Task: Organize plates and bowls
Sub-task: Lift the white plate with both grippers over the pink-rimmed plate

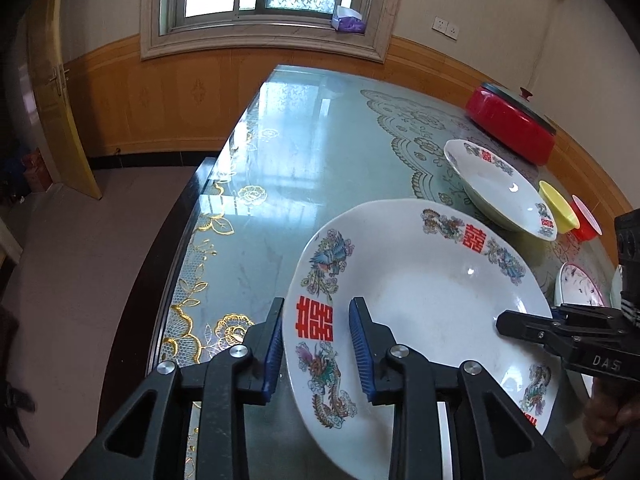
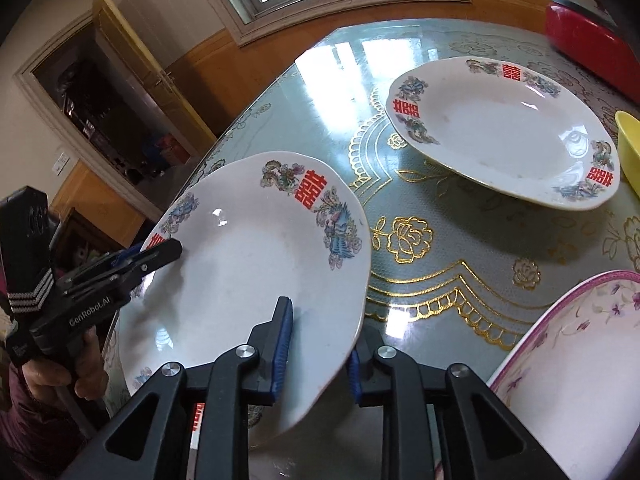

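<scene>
A large white plate with red characters and dragon-phoenix prints (image 1: 420,304) (image 2: 248,264) sits at the near table edge. My left gripper (image 1: 316,344) straddles its left rim, one finger under and one over, jaws a plate-rim's width apart. My right gripper (image 2: 320,344) straddles the opposite rim the same way; it also shows in the left wrist view (image 1: 520,326). A second matching plate (image 1: 500,184) (image 2: 504,128) rests farther back. Whether the pads press the rim is unclear.
A red lidded pot (image 1: 512,124) stands at the back right. A yellow bowl (image 1: 558,206) and a red bowl (image 1: 586,220) sit beside the far plate. A pink-rimmed floral bowl (image 2: 576,360) is near right. The glass table (image 1: 288,152) has a left edge close by.
</scene>
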### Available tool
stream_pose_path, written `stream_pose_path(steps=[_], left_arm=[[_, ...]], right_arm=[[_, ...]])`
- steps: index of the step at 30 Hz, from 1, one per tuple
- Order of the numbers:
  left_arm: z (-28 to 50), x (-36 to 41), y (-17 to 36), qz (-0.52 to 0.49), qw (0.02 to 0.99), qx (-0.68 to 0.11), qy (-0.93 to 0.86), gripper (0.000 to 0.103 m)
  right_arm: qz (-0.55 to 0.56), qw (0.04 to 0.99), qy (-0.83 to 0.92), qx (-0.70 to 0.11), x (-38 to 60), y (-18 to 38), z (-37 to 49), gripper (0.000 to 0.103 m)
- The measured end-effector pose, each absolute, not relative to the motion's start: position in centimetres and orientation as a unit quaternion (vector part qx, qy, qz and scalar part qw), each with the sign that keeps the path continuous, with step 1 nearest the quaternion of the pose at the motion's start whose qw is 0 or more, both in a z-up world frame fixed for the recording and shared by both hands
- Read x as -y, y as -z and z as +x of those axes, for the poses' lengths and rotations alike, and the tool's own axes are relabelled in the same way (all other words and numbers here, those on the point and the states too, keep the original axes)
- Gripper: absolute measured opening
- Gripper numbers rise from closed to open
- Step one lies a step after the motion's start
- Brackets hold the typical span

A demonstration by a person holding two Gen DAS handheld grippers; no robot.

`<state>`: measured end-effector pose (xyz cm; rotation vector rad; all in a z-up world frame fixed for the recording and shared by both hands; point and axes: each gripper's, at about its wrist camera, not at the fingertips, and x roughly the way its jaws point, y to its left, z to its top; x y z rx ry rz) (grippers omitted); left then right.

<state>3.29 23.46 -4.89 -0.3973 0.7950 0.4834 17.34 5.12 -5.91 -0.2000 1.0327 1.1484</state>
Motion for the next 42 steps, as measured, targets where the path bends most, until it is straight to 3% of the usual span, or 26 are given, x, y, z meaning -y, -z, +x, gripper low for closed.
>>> stream_pose_path(steps=[11, 26, 42], left_arm=[[3.1, -21.2, 3.5, -0.170, 0.888, -0.366, -0.220, 0.031], [8.1, -13.2, 0.0, -0.117, 0.923, -0.345, -0.123, 0.031], [13.0, -4.2, 1.6, -0.095, 0.920, -0.375, -0.057, 0.031]], right_arm=[[-0.091, 0.731, -0.514, -0.439, -3.2, 4.1, 17.0, 0.023], [-0.044, 0.799, -0.442, -0.405, 8.6, 1.3, 18.1, 0.023], [-0.031, 0.826, -0.373, -0.422, 17.8, 2.8, 20.0, 0.023]])
